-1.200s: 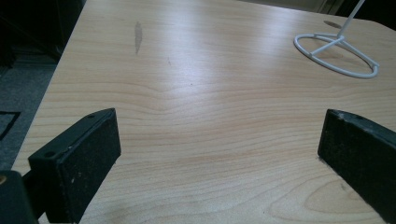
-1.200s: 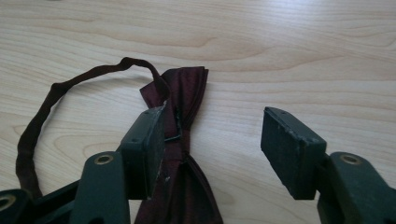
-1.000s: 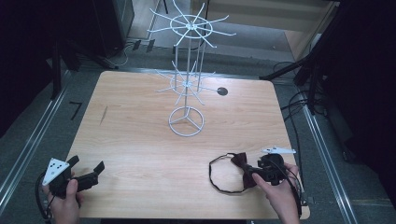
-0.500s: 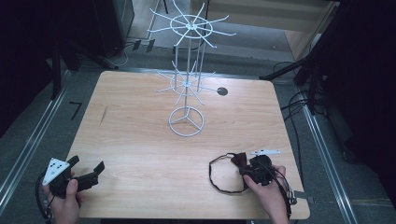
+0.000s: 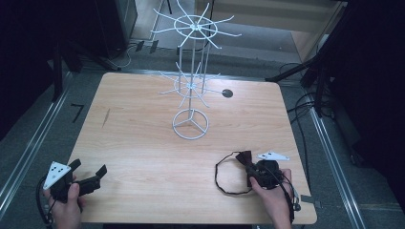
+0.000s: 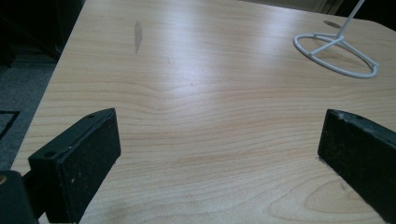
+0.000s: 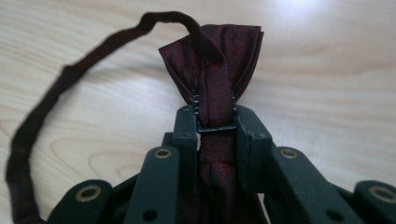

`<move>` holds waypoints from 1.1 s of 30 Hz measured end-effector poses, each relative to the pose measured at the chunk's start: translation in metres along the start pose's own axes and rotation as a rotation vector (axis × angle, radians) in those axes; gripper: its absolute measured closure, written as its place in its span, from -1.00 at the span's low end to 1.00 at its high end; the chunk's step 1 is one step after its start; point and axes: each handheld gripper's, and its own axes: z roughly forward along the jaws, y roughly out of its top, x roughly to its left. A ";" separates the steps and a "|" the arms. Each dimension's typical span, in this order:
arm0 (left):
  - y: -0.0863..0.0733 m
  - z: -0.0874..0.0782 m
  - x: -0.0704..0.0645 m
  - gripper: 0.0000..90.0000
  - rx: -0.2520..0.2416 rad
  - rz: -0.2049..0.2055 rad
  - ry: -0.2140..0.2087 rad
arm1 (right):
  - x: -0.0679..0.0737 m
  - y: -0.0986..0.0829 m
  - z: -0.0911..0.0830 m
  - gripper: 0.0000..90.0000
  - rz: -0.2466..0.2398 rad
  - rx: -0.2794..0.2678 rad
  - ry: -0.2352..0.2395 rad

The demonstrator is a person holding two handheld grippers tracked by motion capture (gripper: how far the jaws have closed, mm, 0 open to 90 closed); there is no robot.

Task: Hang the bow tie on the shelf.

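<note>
Right gripper [image 7: 215,123] had slid toward 9 o'clock, jaws clamped on bow tie [image 7: 212,51]; grasp looked secured; left gripper [image 6: 217,154] gaped wide, idle.

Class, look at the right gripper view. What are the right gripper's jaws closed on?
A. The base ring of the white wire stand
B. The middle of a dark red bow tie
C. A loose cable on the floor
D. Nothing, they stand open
B: the right gripper has its jaws shut on the knot of the dark red bow tie, whose strap loops over the table.
</note>
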 end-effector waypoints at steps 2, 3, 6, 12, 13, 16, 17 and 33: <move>0.000 0.000 0.000 -1.00 0.000 0.001 0.001 | 0.001 0.001 -0.001 0.65 -0.004 -0.015 -0.003; 0.000 0.000 0.000 -1.00 0.000 0.001 0.000 | 0.003 0.002 -0.003 0.65 -0.012 -0.040 -0.007; 0.000 0.000 0.000 -1.00 0.000 0.000 0.000 | 0.008 0.007 -0.009 0.65 -0.020 -0.120 0.000; 0.000 0.000 0.000 -1.00 -0.001 -0.002 -0.001 | 0.015 0.015 -0.015 0.65 -0.047 -0.206 0.010; 0.000 0.000 0.000 -1.00 0.000 -0.002 -0.001 | 0.017 0.017 -0.016 0.65 -0.051 -0.216 0.010; 0.000 0.000 0.000 -1.00 0.000 -0.001 0.000 | 0.024 0.024 -0.019 0.64 -0.069 -0.261 0.015; 0.000 0.000 0.000 -1.00 0.000 -0.001 -0.001 | 0.026 0.026 -0.019 0.65 -0.072 -0.270 0.013; 0.000 0.000 0.000 -1.00 0.000 -0.004 -0.003 | 0.046 0.057 -0.034 0.64 -0.124 -0.405 0.025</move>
